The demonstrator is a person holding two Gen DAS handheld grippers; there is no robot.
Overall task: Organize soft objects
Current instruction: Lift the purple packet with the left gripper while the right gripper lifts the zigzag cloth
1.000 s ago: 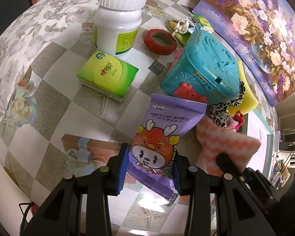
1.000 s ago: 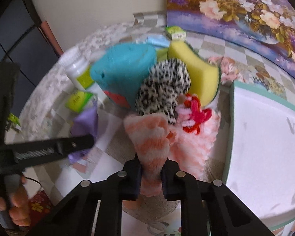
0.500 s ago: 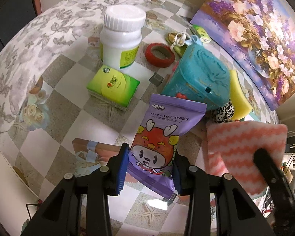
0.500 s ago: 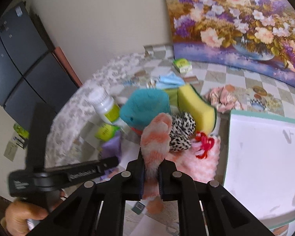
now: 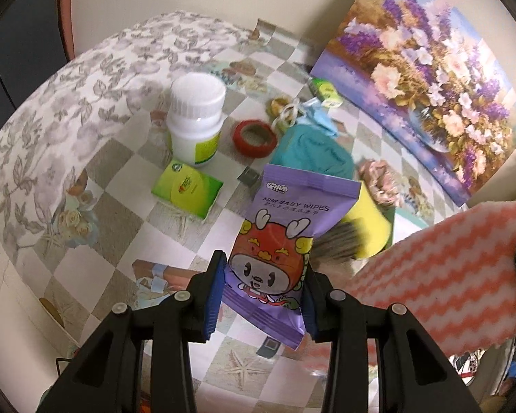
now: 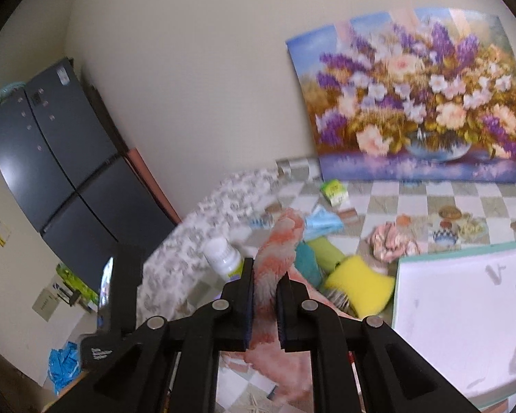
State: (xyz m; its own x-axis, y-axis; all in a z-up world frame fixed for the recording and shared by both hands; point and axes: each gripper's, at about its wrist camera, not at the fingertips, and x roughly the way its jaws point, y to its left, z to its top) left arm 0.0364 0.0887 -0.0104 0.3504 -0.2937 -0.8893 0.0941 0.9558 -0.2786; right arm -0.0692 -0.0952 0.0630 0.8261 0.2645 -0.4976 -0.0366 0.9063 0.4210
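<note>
The pink-and-white striped cloth point(image 6: 275, 261) is clenched between the jaws of the right gripper point(image 6: 265, 306), its free end standing up toward twelve o'clock from the fingers and the rest hanging below them; in the left wrist view the same cloth point(image 5: 440, 275) is seen spread flat at four o'clock. The white tray point(image 6: 464, 309) with its green rim lies at three o'clock from this gripper, so it is judged the nearer hand for any drop there. The purple baby wipes pack point(image 5: 282, 251) is gripped across its lower part by the left gripper point(image 5: 261, 296), its long axis running up toward one o'clock along the fingers. Beyond it on the checked tablecloth point(image 5: 86, 213) the green tissue pack point(image 5: 185, 189) is at eleven o'clock, the white bottle point(image 5: 196, 120) behind that, the red tape roll point(image 5: 254, 137) at twelve and the yellow sponge point(image 5: 371, 227) at two o'clock
</note>
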